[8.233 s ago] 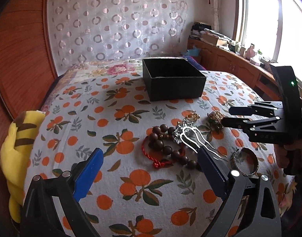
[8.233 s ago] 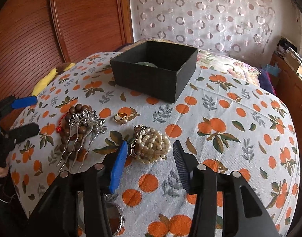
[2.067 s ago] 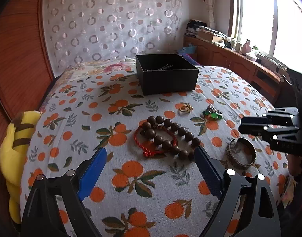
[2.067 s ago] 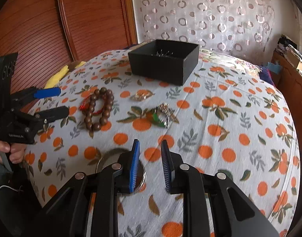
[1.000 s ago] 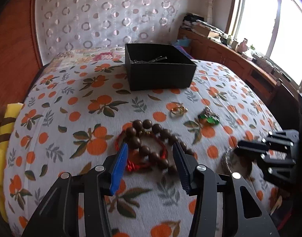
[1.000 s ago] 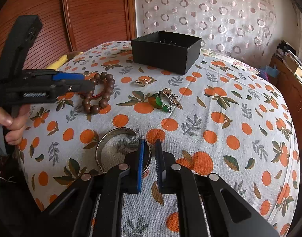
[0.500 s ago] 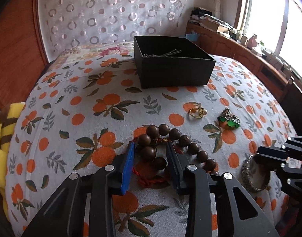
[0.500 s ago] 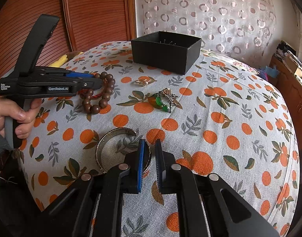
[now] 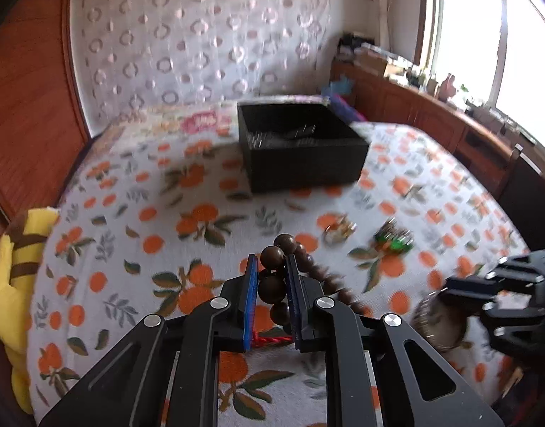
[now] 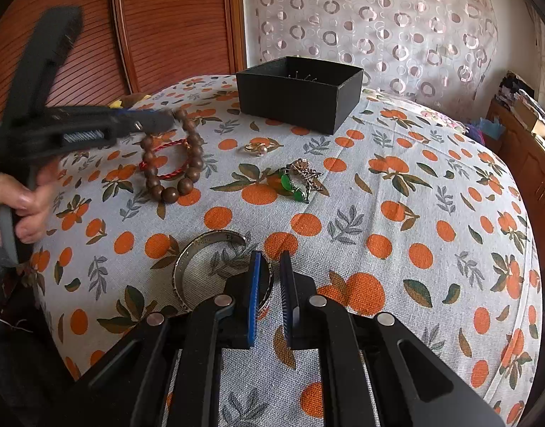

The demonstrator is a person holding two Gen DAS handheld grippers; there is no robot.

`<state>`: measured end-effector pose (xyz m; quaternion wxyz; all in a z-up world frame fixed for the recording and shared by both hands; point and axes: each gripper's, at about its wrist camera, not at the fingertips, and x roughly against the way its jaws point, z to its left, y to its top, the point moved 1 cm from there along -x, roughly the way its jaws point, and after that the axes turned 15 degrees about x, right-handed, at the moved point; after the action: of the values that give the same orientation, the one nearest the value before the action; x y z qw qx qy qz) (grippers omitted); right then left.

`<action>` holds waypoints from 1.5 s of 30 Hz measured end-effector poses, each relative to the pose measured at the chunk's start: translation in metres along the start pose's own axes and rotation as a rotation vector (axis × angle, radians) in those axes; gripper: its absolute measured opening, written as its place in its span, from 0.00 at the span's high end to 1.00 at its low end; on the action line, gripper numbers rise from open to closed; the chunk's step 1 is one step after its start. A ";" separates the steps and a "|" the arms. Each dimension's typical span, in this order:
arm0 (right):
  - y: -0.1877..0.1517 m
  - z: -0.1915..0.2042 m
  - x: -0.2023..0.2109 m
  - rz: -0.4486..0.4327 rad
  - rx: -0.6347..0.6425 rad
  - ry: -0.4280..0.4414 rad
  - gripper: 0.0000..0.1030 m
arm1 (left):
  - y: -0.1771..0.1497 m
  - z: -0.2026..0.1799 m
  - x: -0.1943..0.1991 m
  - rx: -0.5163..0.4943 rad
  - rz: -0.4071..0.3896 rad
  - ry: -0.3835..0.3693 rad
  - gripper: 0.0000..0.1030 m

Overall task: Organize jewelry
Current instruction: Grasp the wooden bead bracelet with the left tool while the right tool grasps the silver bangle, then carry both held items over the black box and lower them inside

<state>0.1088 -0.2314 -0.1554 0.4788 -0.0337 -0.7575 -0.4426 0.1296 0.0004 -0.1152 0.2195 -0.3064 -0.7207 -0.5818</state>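
My left gripper [image 9: 270, 267] is shut on the brown wooden bead bracelet [image 9: 272, 286] and holds it lifted, its loop hanging over the bedspread [image 10: 171, 181] with a red cord. My right gripper [image 10: 270, 259] is shut on the rim of the silver bangle [image 10: 201, 245], which lies on the cloth. The black box [image 9: 300, 153] stands at the far side, with thin metal pieces inside. A gold ring [image 10: 254, 147] and a green-stone brooch [image 10: 299, 179] lie between the box and the grippers.
The orange-print bedspread [image 10: 414, 213] covers the bed. A yellow plush toy [image 9: 12, 267] lies at the left edge. A wooden headboard [image 10: 165, 17] stands at the left, and a wooden cabinet [image 9: 432, 121] under the window at the right.
My left gripper has closed on the bead bracelet and raised it off the cloth. My right gripper has stayed shut on the bangle's rim.
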 end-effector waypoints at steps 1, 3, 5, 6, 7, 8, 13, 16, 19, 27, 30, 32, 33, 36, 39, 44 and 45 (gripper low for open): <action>0.000 0.000 0.000 0.000 0.000 0.000 0.89 | 0.001 -0.002 0.005 0.000 -0.013 -0.005 0.86; 0.000 0.000 0.000 0.000 -0.001 0.001 0.89 | 0.003 -0.007 0.017 -0.003 -0.043 -0.016 0.86; 0.000 0.000 0.000 0.000 0.000 0.001 0.89 | 0.003 -0.011 0.028 -0.007 -0.068 -0.027 0.86; 0.000 0.000 0.000 0.000 -0.001 0.001 0.89 | 0.003 -0.013 0.033 -0.005 -0.078 -0.034 0.86; 0.000 0.000 0.000 -0.001 -0.002 0.002 0.89 | 0.003 -0.014 0.037 -0.002 -0.083 -0.041 0.86; 0.000 0.000 0.000 -0.001 -0.003 0.003 0.89 | 0.004 -0.015 0.040 0.000 -0.088 -0.047 0.86; 0.000 -0.001 0.000 -0.003 -0.007 0.007 0.89 | 0.003 -0.018 0.056 0.001 -0.129 -0.059 0.86; 0.000 -0.001 0.000 -0.004 -0.010 0.009 0.89 | 0.003 -0.016 0.063 0.009 -0.142 -0.075 0.86; -0.001 -0.003 0.000 -0.009 -0.024 0.018 0.90 | 0.002 -0.017 0.069 0.012 -0.152 -0.082 0.86; 0.000 -0.004 0.005 -0.028 -0.043 0.006 0.94 | 0.000 -0.022 0.079 0.000 -0.177 -0.089 0.86; 0.000 -0.006 0.009 -0.042 -0.050 -0.011 0.94 | 0.000 -0.023 0.081 0.001 -0.181 -0.095 0.86; 0.002 -0.007 0.013 -0.053 -0.057 -0.022 0.94 | -0.001 -0.023 0.082 -0.001 -0.184 -0.096 0.86; 0.004 -0.006 0.016 -0.064 -0.058 -0.036 0.94 | -0.001 -0.023 0.082 -0.001 -0.184 -0.096 0.86; 0.012 -0.007 0.026 -0.097 -0.056 -0.048 0.94 | -0.001 -0.023 0.082 0.001 -0.185 -0.096 0.86; 0.024 -0.010 0.038 -0.135 -0.050 -0.063 0.94 | 0.001 -0.023 0.084 0.003 -0.189 -0.093 0.86; 0.040 -0.018 0.048 -0.172 -0.049 -0.087 0.94 | 0.011 -0.024 0.085 -0.001 -0.199 -0.091 0.86; 0.043 -0.020 0.050 -0.178 -0.050 -0.093 0.94 | 0.015 -0.024 0.084 -0.005 -0.202 -0.090 0.86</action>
<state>0.1161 -0.2378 -0.0878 0.4010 0.0013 -0.7677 -0.4999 0.0788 -0.0057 -0.0426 0.1264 -0.2586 -0.7556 -0.5884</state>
